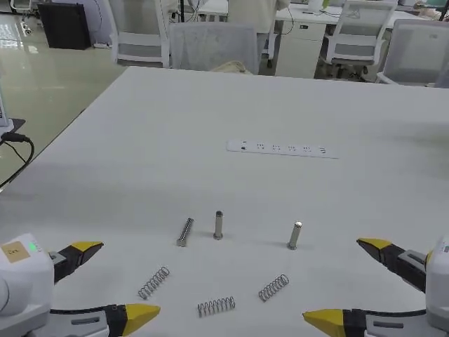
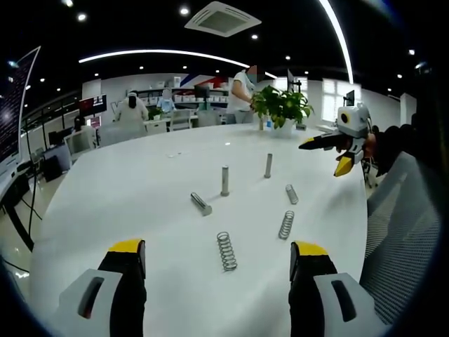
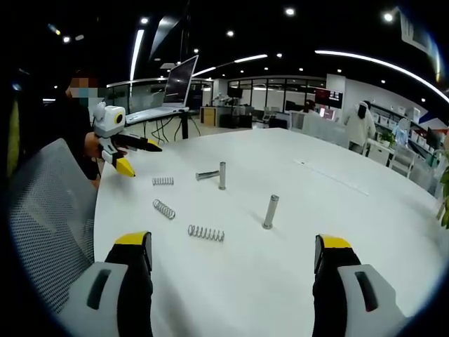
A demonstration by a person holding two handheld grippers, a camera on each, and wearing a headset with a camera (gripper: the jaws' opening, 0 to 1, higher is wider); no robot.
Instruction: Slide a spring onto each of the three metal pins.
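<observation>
Three metal pins stand in a row on the white table (image 1: pixel 210 119): the left pin (image 1: pixel 184 232) lies on its side, the middle pin (image 1: pixel 218 225) and the right pin (image 1: pixel 295 236) stand upright. In front of them lie three loose springs: left (image 1: pixel 153 282), middle (image 1: pixel 216 305), right (image 1: pixel 273 287). My left gripper (image 1: pixel 116 281) is open at the near left, with the left spring (image 2: pixel 226 250) on the table just ahead of its jaws. My right gripper (image 1: pixel 347 281) is open at the near right, facing the right spring (image 3: pixel 205 232) and right pin (image 3: pixel 270 211). Neither holds anything.
A white power strip (image 1: pixel 282 148) lies across the table beyond the pins. Office chairs (image 1: pixel 214 45) line the far edge. A potted plant (image 2: pixel 280 105) sits at the table's far end in the left gripper view. A cable (image 1: pixel 14 140) hangs off the left side.
</observation>
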